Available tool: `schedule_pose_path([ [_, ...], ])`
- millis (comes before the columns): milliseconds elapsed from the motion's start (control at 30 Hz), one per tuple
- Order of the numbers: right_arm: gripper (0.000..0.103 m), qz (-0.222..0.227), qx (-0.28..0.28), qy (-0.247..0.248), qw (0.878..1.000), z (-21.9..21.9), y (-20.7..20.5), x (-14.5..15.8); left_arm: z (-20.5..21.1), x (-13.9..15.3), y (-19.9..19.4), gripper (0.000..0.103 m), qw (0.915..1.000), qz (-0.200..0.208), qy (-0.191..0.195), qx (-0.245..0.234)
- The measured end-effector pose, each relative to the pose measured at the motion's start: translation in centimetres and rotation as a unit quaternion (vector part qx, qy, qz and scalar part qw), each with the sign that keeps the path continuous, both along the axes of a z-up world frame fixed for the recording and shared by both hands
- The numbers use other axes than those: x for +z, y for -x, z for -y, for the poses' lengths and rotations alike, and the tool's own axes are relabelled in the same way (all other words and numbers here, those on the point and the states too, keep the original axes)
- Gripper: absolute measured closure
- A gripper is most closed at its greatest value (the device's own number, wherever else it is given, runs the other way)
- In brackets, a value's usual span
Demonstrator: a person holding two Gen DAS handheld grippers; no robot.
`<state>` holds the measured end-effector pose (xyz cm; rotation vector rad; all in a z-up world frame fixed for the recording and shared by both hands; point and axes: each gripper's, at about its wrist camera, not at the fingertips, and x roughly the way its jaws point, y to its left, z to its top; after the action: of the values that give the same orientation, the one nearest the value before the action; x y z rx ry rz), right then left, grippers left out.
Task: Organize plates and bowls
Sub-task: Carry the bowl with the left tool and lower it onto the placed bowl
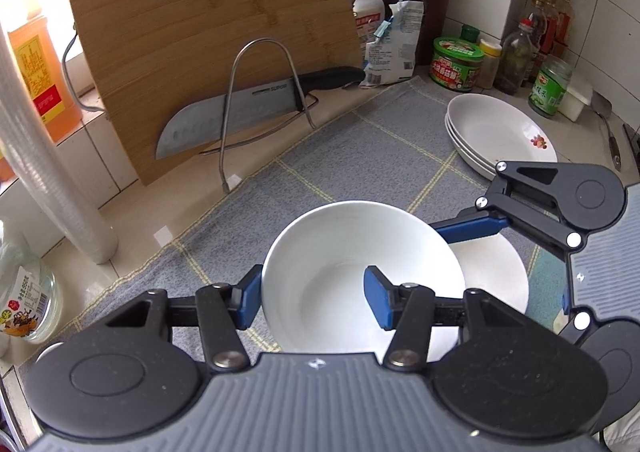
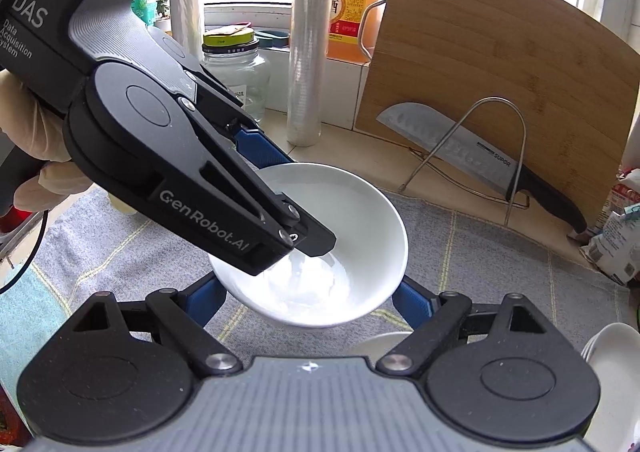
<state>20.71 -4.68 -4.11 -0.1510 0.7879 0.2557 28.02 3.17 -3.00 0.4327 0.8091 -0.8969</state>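
A white bowl point(image 1: 360, 272) is held above the grey checked cloth point(image 1: 360, 140). My left gripper point(image 1: 310, 298) grips its near rim, one finger outside and one inside; it also shows in the right wrist view point(image 2: 288, 208). A second white bowl point(image 1: 500, 276) sits just behind and right of it, partly hidden. My right gripper point(image 2: 308, 298) is open wide, its blue fingers on either side of the held bowl point(image 2: 340, 244). A stack of white plates point(image 1: 500, 132) with a small red flower print lies at the right of the cloth.
A bamboo cutting board point(image 1: 208, 36) leans at the back with a knife point(image 1: 240, 108) in a wire rack. Sauce bottles and jars point(image 1: 460, 60) crowd the back right corner. A film roll point(image 1: 48, 156), an oil bottle point(image 1: 36, 76) and a glass jar point(image 1: 24, 292) stand at the left.
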Motion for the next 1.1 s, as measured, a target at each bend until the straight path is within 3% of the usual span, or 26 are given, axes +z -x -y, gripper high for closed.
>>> schedule_pose_path([
  [633, 0.011, 0.000, -0.071, 0.007, 0.997, 6.1, 4.7, 0.5, 7.4, 0.0, 2.7, 0.050, 0.9974, -0.002, 0.004, -0.073],
  [1100, 0.011, -0.029, -0.070, 0.002, 0.997, 6.2, 5.4, -0.3, 7.5, -1.8, 3.5, 0.050, 0.9963, -0.032, -0.003, -0.080],
])
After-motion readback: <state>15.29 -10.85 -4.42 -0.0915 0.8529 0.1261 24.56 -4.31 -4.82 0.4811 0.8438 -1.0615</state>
